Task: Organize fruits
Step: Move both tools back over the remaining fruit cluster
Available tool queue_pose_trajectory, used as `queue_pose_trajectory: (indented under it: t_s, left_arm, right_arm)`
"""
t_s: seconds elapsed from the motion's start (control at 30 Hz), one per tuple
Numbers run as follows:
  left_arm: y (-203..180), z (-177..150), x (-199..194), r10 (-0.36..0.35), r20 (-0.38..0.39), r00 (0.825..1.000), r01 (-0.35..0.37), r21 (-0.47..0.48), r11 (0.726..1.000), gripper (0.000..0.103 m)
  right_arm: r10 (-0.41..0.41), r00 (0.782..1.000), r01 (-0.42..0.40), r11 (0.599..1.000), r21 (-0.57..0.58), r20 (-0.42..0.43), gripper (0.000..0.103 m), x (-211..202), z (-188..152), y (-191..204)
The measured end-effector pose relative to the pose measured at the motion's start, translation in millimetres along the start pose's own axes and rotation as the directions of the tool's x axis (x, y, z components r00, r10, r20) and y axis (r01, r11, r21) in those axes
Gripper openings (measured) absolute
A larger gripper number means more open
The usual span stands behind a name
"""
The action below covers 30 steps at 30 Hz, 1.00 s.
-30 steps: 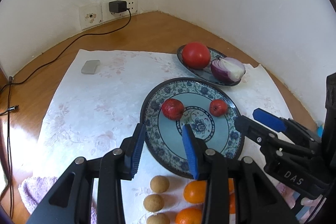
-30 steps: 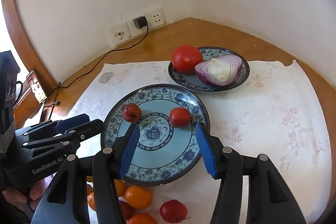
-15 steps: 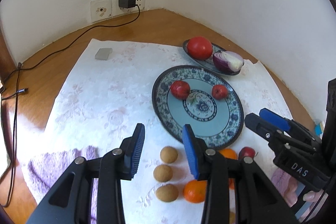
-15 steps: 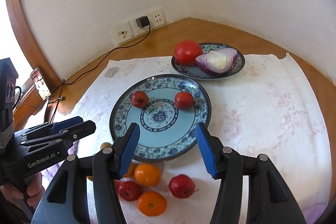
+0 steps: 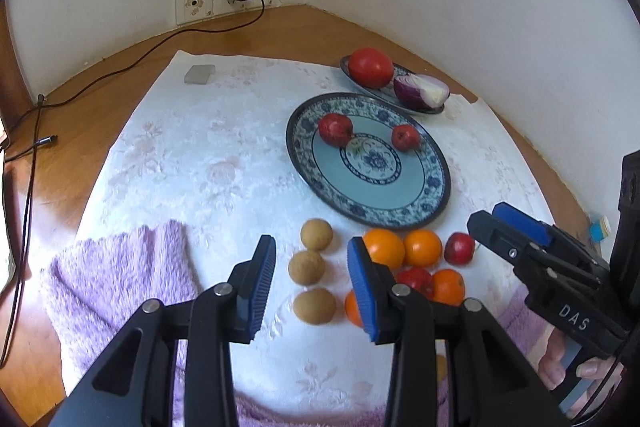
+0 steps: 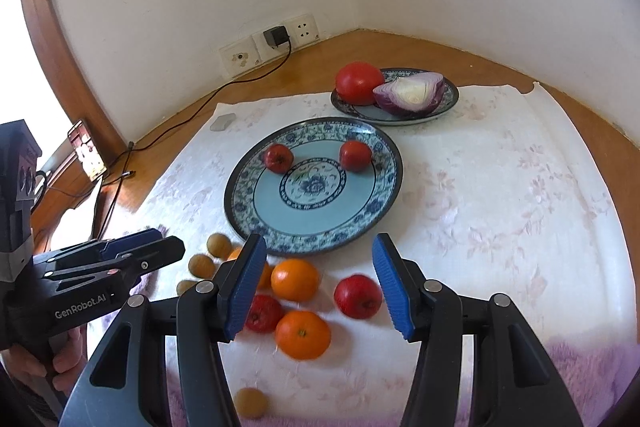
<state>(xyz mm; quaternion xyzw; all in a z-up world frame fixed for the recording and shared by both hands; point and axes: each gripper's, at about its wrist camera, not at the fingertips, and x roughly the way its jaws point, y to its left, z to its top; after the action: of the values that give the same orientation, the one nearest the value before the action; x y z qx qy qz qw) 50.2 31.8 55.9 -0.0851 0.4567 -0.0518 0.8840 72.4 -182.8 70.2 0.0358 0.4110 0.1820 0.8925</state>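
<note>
Left wrist view has the left gripper (image 5: 311, 277) hanging over the cloth (image 5: 192, 163) with its blue pads spread wide and nothing between them. Three little tan fruits (image 5: 307, 267) sit in a line right under that gap. Just at 3 o'clock of them is the loose pile: oranges (image 5: 383, 248), and a couple of small red fruits (image 5: 459, 248), all touching or nearly so.

Up at 12 o'clock from the pile is the big plate (image 5: 434, 201), holding two more red fruits near its far side, well apart from each other. Behind that, at 1 o'clock, a smaller dish (image 5: 420, 107) carries a tomato (image 5: 370, 67) and a half onion (image 5: 421, 91), side by side. A purple towel (image 5: 116, 275) lies at 9 o'clock of the left gripper.

From the right wrist, the right gripper (image 6: 318, 285) is open too, pads wide, empty. It hovers over the pile, with an orange (image 6: 295, 279) and a red fruit (image 6: 357, 296) showing between the fingers. One more tan fruit (image 6: 250, 402) sits alone at 6 o'clock near the frame's bottom, though it's blurry enough that I wouldn't swear to what it is.
</note>
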Motion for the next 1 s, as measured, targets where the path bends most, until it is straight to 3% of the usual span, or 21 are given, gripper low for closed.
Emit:
queue_pose_trajectory:
  t_s: [1.0]
  left_arm:
    - [3, -38, 15, -0.003, -0.047, 0.999, 0.004, 0.01, 1.0, 0.04]
  right_arm:
    - [-0.008, 0.999, 0.007, 1.0, -0.017, -0.052, 0.057, -1, -49, 8]
